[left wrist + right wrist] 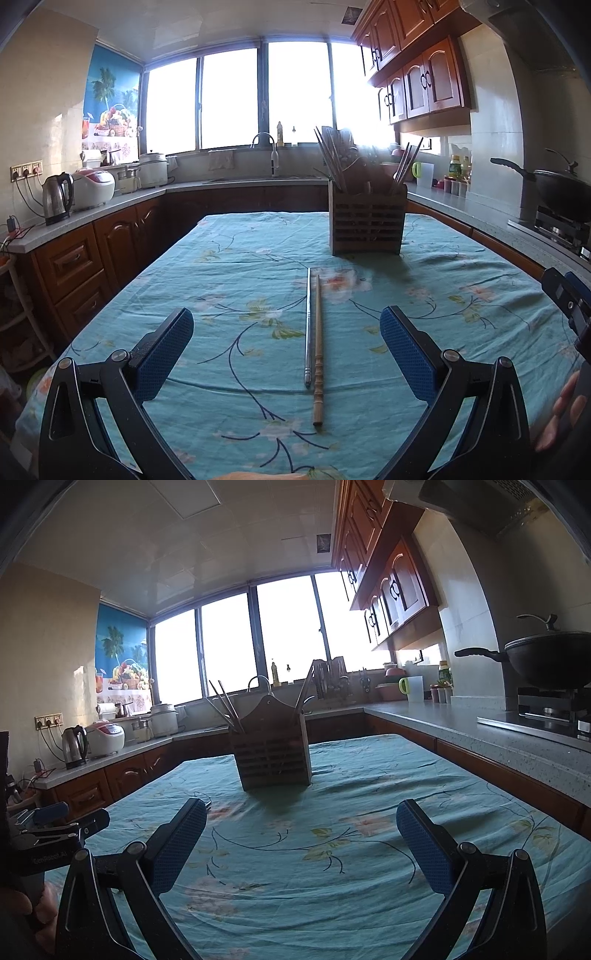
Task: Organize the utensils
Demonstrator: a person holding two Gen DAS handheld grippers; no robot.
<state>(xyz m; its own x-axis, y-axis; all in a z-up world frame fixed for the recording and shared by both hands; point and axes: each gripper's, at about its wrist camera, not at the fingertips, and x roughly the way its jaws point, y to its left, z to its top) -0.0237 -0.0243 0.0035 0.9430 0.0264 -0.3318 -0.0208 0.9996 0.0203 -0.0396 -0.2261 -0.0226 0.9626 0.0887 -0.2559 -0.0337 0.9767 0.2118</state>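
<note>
My left gripper point(286, 343) is spread wide and holds nothing, hovering low over the floral teal tablecloth point(207, 280), and my right gripper point(301, 834) is spread just as wide and empty. Between my left fingers lie a metal chopstick point(307, 328) and a wooden chopstick point(318, 350), side by side and just touching, long axes pointing straight away from me. Beyond their far tips a slatted wooden utensil holder point(366, 223) stands upright, chopsticks sticking up from it.

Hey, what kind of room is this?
A home kitchen, most likely: a wok sits on a stove, a faucet stands under the window, and a kettle sits on the counter.
</note>
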